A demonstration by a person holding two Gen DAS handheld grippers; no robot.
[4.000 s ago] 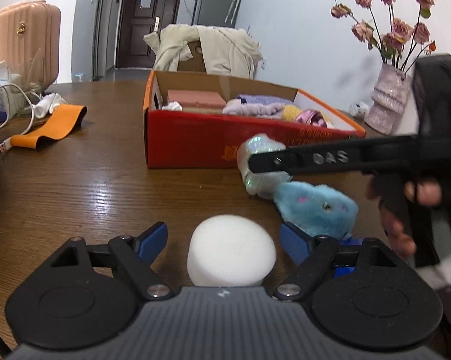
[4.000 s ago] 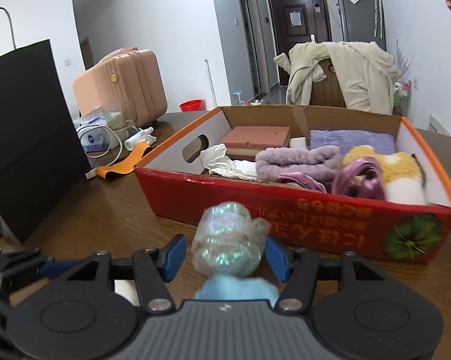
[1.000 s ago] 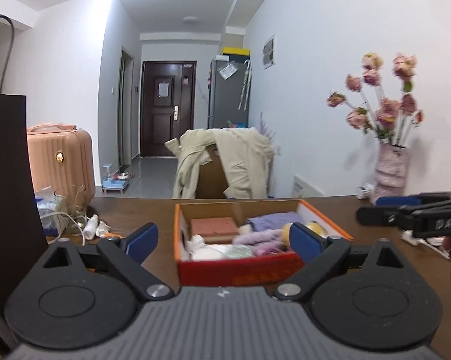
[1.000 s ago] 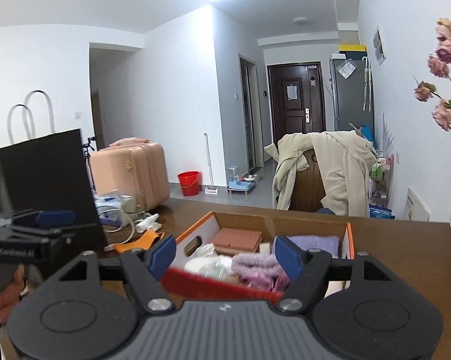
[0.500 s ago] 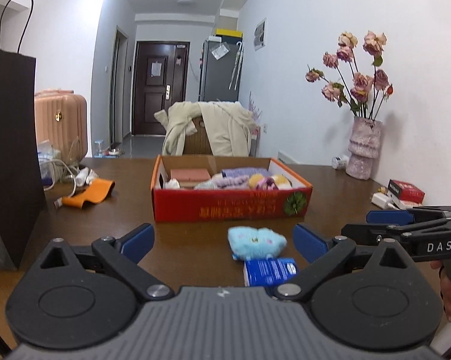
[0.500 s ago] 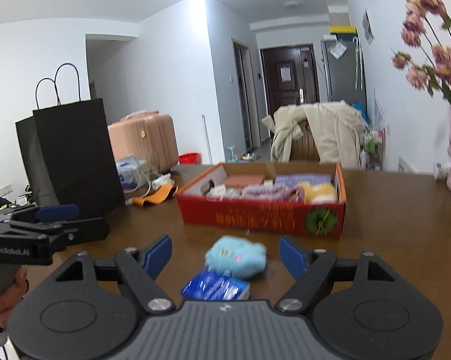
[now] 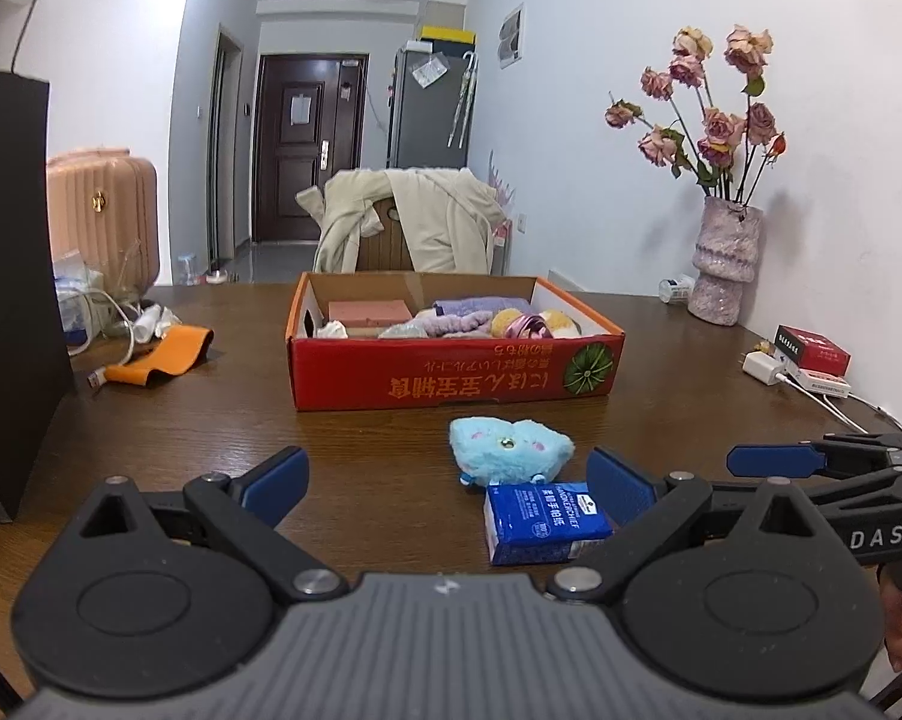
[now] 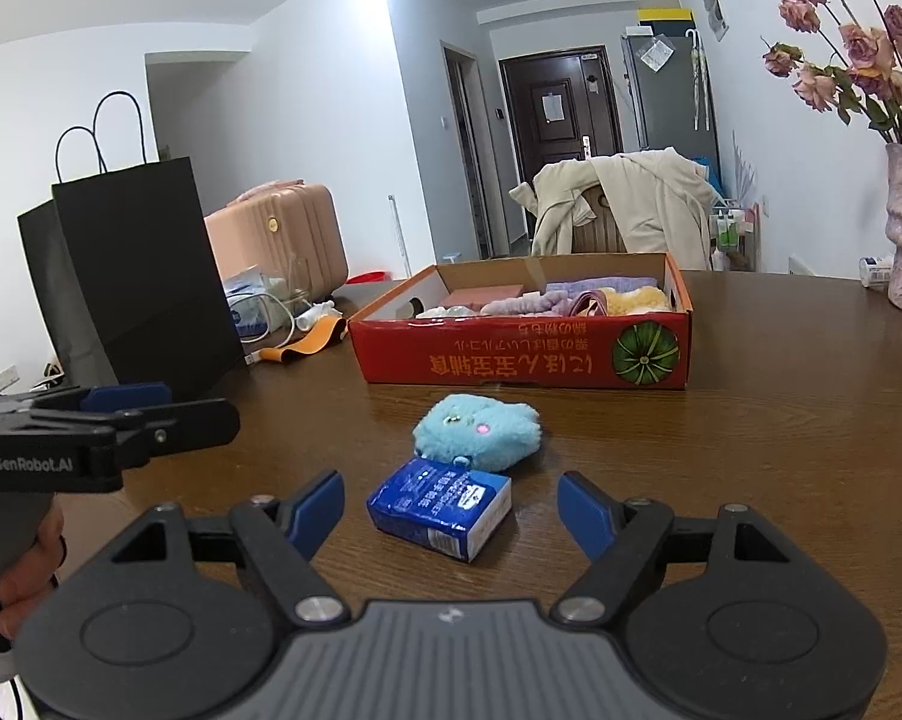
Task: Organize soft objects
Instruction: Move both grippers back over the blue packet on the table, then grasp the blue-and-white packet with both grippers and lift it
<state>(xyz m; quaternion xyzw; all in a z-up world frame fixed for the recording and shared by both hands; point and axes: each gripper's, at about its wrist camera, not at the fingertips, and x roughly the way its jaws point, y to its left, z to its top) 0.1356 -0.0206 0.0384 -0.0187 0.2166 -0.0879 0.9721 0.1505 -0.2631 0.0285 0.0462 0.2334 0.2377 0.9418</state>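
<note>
Now 2 empty grippers, left gripper, right gripper, jaws apart, above tissue pack

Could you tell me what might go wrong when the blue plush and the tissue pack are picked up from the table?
1. The blue plush rests against the tissue pack, so closing on one may drag the other.
2. The right gripper and left gripper, both open, face the same spot and could collide.
3. The red box looks well filled, so items may pile up.

Fluffy blue plush toy; glossy plastic-wrapped tissue pack; printed cardboard box; polished wood table.
</note>
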